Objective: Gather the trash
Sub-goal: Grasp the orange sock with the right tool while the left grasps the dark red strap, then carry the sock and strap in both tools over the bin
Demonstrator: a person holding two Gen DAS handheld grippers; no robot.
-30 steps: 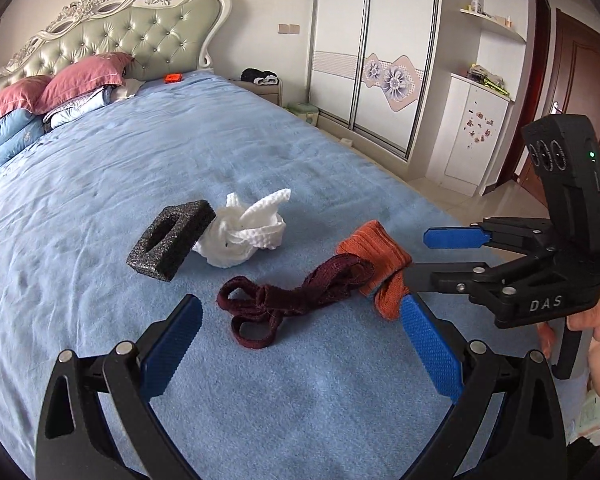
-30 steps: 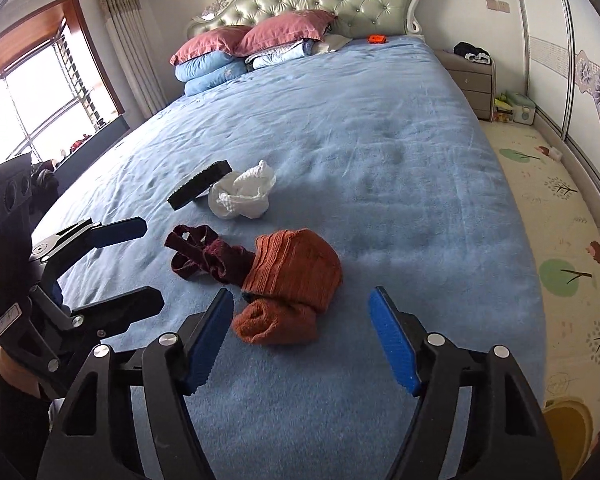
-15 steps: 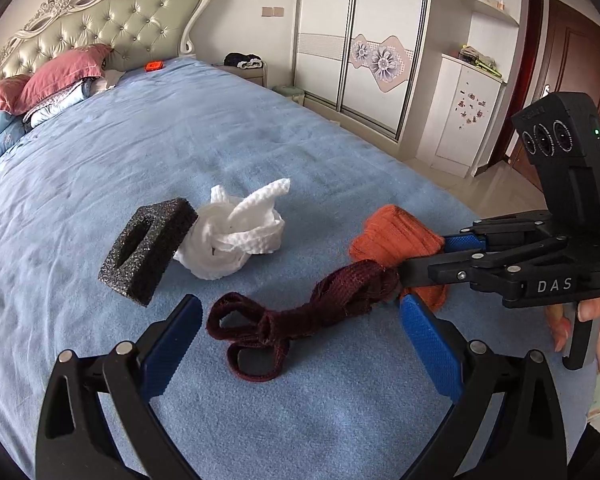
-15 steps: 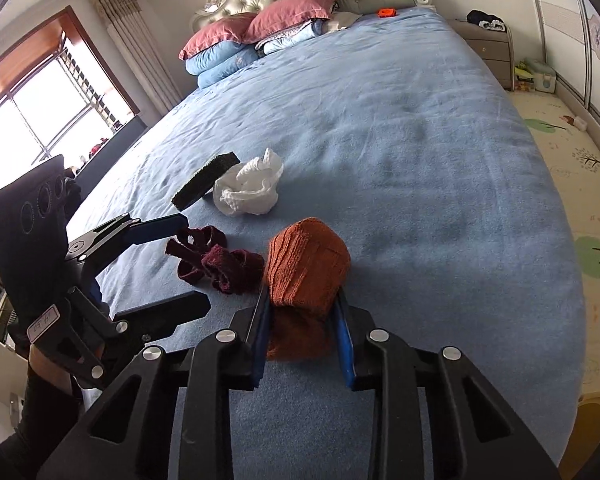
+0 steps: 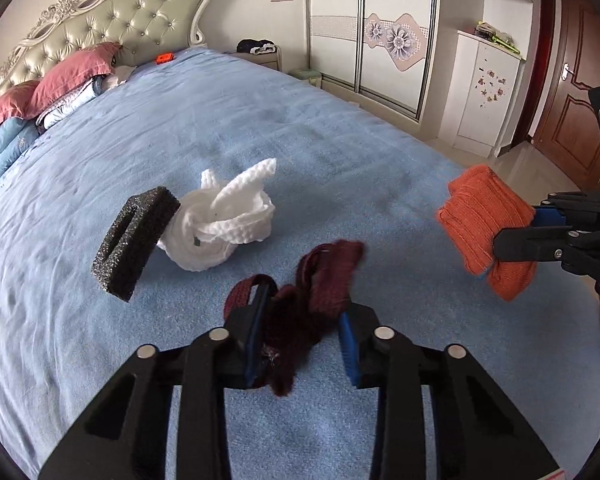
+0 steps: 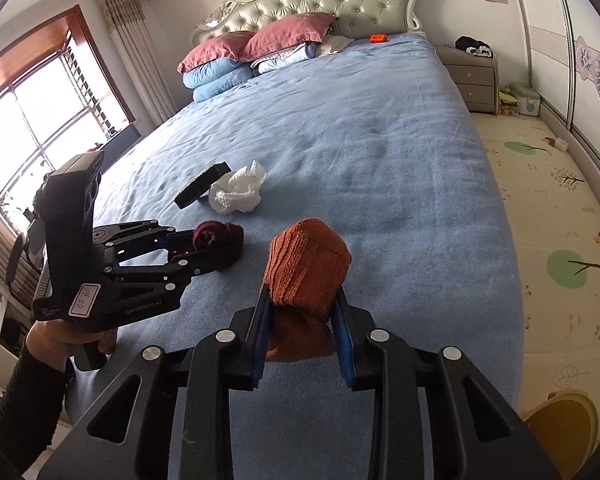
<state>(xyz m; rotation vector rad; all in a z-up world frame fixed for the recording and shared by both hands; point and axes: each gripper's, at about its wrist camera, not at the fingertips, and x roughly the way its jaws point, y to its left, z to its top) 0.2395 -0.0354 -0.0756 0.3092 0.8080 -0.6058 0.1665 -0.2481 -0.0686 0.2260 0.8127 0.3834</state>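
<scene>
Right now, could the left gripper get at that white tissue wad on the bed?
Probably not yet: the left gripper is clamped on the maroon cloth. The white tissue wad lies just beyond, nothing between.

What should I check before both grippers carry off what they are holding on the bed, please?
1. Left gripper has just been closing; its pads now press the dark red cloth: ok.
2. Right gripper pinches the orange cloth between both pads: ok.
3. Dark red cloth fully gathered: not ok, a loop sticks out past the left finger.
4. Orange cloth clear of the blue bedcover: cannot tell.
5. Black sponge and white cloth out of the grippers' way: ok, both lie further up the bed.
6. A bin for the trash in view: not ok, none shows.
</scene>
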